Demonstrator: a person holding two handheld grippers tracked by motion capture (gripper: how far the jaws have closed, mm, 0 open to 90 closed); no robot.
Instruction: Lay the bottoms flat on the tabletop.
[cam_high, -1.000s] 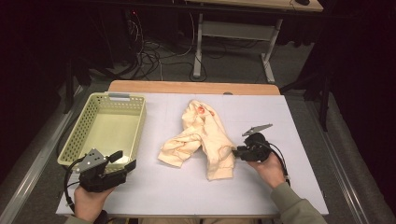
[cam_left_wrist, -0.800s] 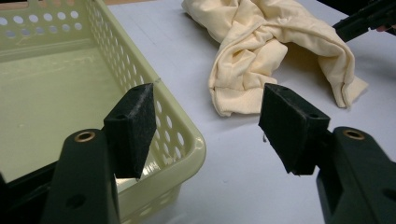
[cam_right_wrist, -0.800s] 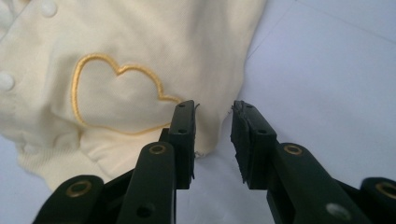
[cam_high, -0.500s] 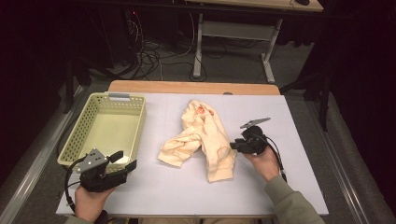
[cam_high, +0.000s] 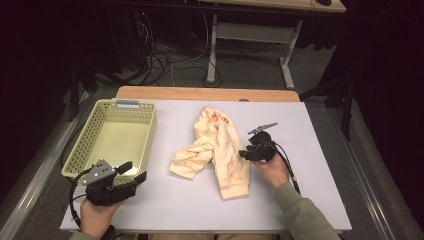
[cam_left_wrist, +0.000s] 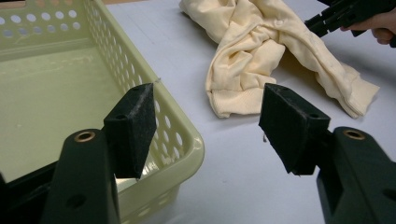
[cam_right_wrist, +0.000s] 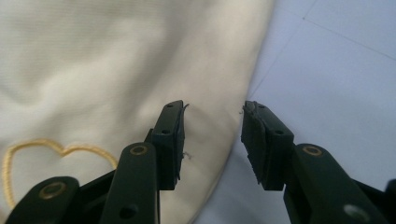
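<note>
My right tongs (cam_right_wrist: 212, 140), jaws just widening and straddling the near edge of the crumpled cream cotton garment (cam_high: 220, 150) on the worktop right of the pale green perforated plastic basket (cam_high: 145, 125), should bite deep into cloth; left tongs (cam_left_wrist: 208, 135) wait released.

The left claw (cam_left_wrist: 205, 135) stands with its black jaws apart and nothing between them, one jaw over the near corner of a pale green perforated basket (cam_left_wrist: 180, 140). Beyond the basket a crumpled cream garment (cam_left_wrist: 261, 56) lies on the light surface (cam_left_wrist: 233, 186), the other claw (cam_left_wrist: 345, 14) at its far edge.
</note>
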